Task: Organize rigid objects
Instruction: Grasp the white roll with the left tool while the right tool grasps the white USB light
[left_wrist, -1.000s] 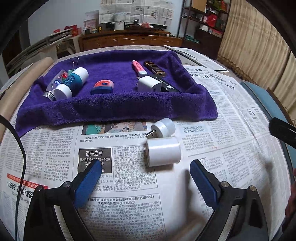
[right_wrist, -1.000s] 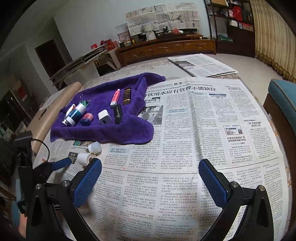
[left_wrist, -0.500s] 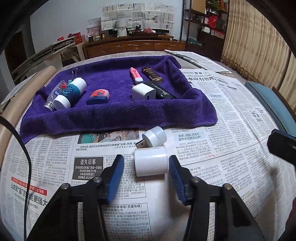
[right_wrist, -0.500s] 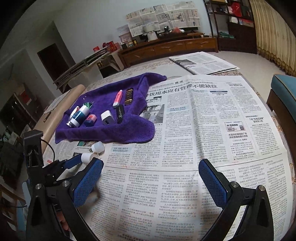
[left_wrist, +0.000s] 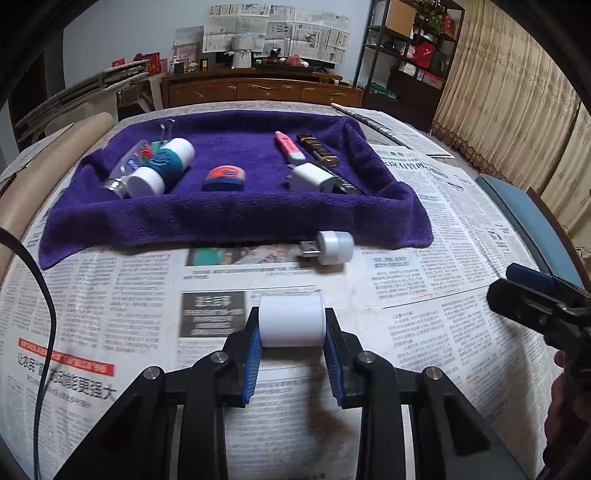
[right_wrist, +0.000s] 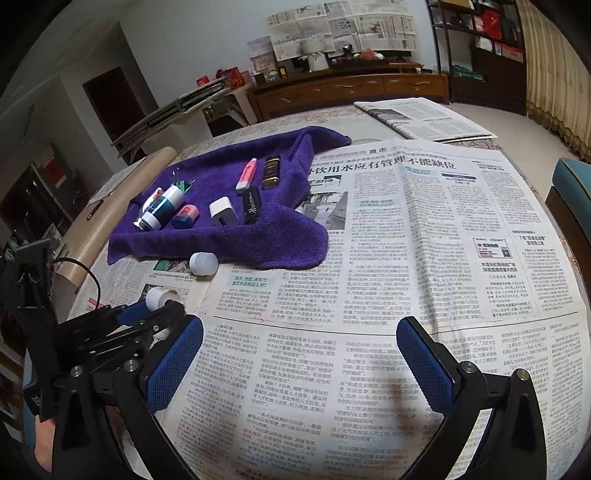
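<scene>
My left gripper (left_wrist: 291, 347) is shut on a white cylinder (left_wrist: 291, 320), held just above the newspaper; it also shows in the right wrist view (right_wrist: 160, 298). A small white USB night light (left_wrist: 332, 246) lies on the newspaper just before the purple towel (left_wrist: 229, 218). On the towel lie a teal-and-white tube (left_wrist: 162, 168), an orange-blue eraser (left_wrist: 224, 178), a white charger (left_wrist: 312, 178), a pink highlighter (left_wrist: 289, 147), a black stick (right_wrist: 252, 205) and a brown lighter (left_wrist: 317, 147). My right gripper (right_wrist: 299, 363) is open and empty over the newspaper.
Newspaper (right_wrist: 424, 240) covers the round table. A beige roll (left_wrist: 40, 177) lies along the left edge. A blue chair (left_wrist: 532, 221) stands at the right. A folded newspaper (right_wrist: 424, 118) lies at the far side.
My left gripper has moved forward around the white cylinder, closed on it and drawn it back from the night light. The right gripper has stayed open and shifted only slightly.
</scene>
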